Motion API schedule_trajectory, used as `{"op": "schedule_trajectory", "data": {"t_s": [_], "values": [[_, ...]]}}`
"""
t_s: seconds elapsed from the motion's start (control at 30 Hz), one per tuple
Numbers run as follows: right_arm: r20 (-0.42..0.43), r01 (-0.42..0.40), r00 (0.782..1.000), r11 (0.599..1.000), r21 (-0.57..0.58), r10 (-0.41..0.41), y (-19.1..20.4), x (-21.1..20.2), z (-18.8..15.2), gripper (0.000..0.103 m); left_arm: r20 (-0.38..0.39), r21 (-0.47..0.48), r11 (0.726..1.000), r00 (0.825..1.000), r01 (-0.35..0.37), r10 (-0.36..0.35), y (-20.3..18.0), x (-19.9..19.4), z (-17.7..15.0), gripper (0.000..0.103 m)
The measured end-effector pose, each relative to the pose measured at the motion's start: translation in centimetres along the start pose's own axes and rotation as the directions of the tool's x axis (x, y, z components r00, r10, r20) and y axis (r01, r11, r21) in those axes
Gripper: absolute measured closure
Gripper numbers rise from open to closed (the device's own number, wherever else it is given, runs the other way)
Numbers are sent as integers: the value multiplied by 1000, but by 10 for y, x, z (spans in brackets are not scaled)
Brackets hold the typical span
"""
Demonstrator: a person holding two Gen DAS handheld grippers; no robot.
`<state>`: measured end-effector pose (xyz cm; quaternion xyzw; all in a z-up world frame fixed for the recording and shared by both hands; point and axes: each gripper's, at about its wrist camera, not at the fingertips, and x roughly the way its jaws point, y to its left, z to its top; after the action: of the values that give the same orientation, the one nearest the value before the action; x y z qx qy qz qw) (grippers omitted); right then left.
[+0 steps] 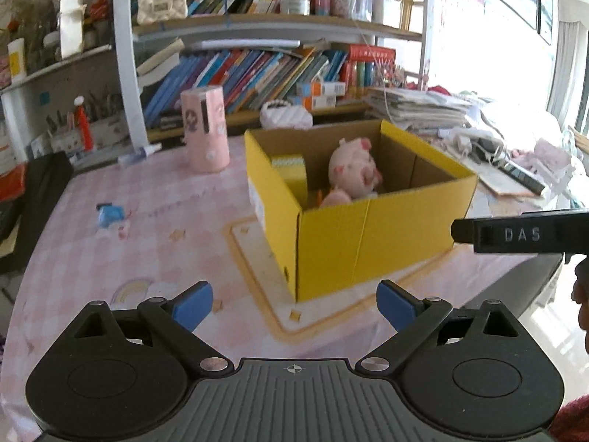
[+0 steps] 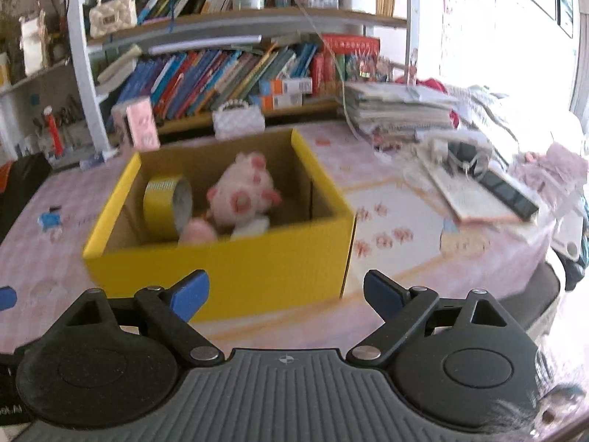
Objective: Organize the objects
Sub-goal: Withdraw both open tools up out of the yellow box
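An open yellow cardboard box (image 1: 368, 243) (image 2: 221, 269) stands on the pink tablecloth. Inside it lie a pink plush pig (image 1: 353, 169) (image 2: 239, 195) and a roll of yellow tape (image 1: 291, 169) (image 2: 162, 202) leaning on the left wall. My left gripper (image 1: 294, 305) hovers open in front of the box's near corner, with nothing between its blue pads. Facing the box's long front wall, my right gripper (image 2: 287, 294) is also open and holds nothing. The right gripper's black body (image 1: 515, 235) shows at the right edge of the left wrist view.
A pink cylinder (image 1: 205, 129) stands behind the box to the left. A small blue toy (image 1: 110, 213) (image 2: 49, 219) lies on the cloth at the left. A white quilted purse (image 2: 237, 121) and bookshelves are at the back. Stacked papers (image 2: 397, 107) and clutter fill the right side.
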<state>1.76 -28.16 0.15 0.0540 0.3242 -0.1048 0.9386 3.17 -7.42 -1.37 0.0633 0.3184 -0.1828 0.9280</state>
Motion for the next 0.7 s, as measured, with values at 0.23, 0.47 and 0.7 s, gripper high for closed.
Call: {"op": "schedule_trajectory", "data": {"t_s": [0.23, 0.47, 0.7], "values": [[-34, -13, 999, 999, -37, 11, 26, -15, -31, 12, -29, 10, 1000, 1000, -8, 9, 8, -16, -19, 6], [-74, -32, 997, 999, -37, 29, 41, -26, -53, 13, -62, 9, 1000, 998, -16, 16, 17, -30, -37, 6], [-102, -68, 993, 996, -51, 62, 58, -35, -69, 13, -85, 2, 1000, 996, -28, 28, 26, -42, -51, 6]]}}
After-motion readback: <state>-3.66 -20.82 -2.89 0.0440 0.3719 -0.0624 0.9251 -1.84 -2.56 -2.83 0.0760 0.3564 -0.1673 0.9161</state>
